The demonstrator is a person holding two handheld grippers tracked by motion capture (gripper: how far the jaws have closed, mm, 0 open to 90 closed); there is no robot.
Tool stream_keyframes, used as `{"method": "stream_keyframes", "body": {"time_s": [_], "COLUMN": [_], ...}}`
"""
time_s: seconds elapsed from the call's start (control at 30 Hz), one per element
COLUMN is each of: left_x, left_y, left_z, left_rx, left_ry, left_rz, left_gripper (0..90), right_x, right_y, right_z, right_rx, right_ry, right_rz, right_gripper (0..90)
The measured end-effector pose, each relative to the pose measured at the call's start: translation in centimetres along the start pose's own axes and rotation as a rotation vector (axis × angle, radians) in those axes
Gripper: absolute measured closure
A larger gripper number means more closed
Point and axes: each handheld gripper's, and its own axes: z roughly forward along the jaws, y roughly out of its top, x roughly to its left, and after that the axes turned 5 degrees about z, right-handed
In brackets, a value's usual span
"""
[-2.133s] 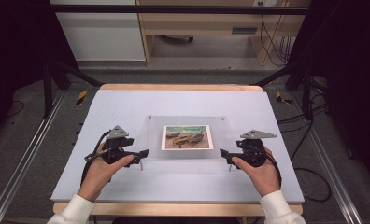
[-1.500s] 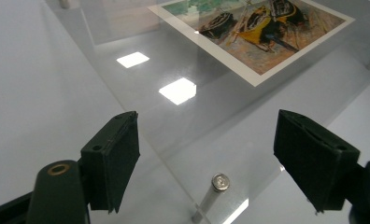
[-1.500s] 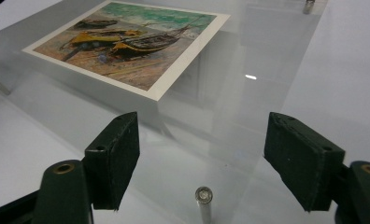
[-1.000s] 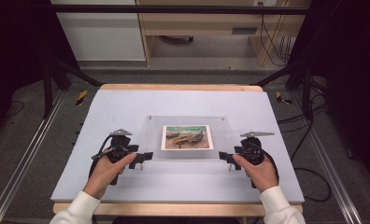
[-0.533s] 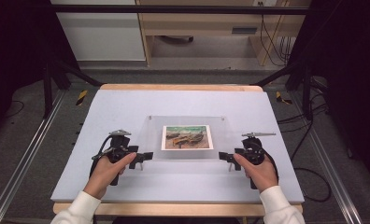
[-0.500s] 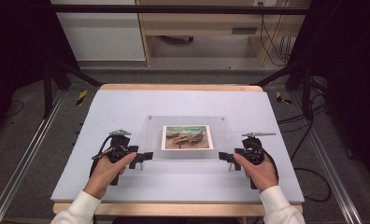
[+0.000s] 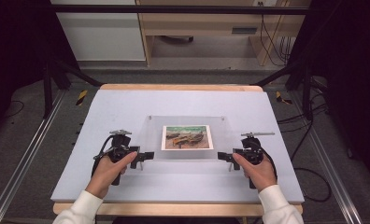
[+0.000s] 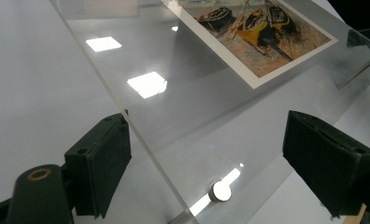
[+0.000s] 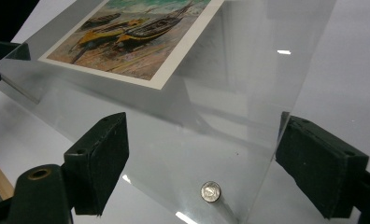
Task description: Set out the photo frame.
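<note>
A clear acrylic sheet (image 7: 150,135) lies mid-table over a print of beached boats (image 7: 187,137). My left gripper (image 7: 143,156) is at the sheet's near left corner and my right gripper (image 7: 223,157) at its near right corner. In the left gripper view the left gripper (image 8: 216,163) is open, with the sheet's edge (image 8: 141,140) and a small silver stud (image 8: 219,191) between its jaws. In the right gripper view the right gripper (image 9: 209,163) is also open around the sheet's corner (image 9: 248,154) and a second stud (image 9: 210,191). The sheet touches neither gripper's pads.
The table is covered by a pale grey mat (image 7: 127,107) with a wooden edge (image 7: 174,87) at the back. Black frame posts and cables stand on the floor beyond both sides. The opposite gripper (image 8: 365,39) shows at the far corner of the sheet.
Since two seconds ago both grippers have levelled out and crept slightly toward the sheet's near corners. Over the last half second nothing has visibly moved.
</note>
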Motion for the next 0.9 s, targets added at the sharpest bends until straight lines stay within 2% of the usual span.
{"method": "stream_keyframes", "body": {"time_s": [0.1,0.53,0.67,0.8,0.9], "left_x": [0.1,0.0,-0.3,-0.9,-1.2], "left_y": [-0.1,-0.3,-0.5,-0.8,-1.1], "left_z": [0.2,-0.1,-0.3,-0.7,-0.9], "left_rx": [-0.004,-0.013,-0.018,-0.022,-0.036], "left_ry": [-0.022,-0.019,-0.007,0.019,0.022], "left_rz": [-0.013,-0.016,0.002,0.041,0.038], "left_gripper": [15.1,18.3,18.5,18.7,20.5], "right_x": [0.0,0.0,0.2,0.7,0.9], "right_y": [0.0,-0.4,-0.6,-1.0,-1.2], "right_z": [0.0,-0.1,-0.2,-0.5,-0.7], "right_rx": [-0.005,-0.027,-0.038,-0.044,-0.053], "right_ry": [-0.001,0.004,-0.004,-0.022,-0.026], "right_rz": [0.002,-0.017,-0.038,-0.067,-0.081], "right_gripper": [19.0,19.4,19.4,19.5,19.5]}}
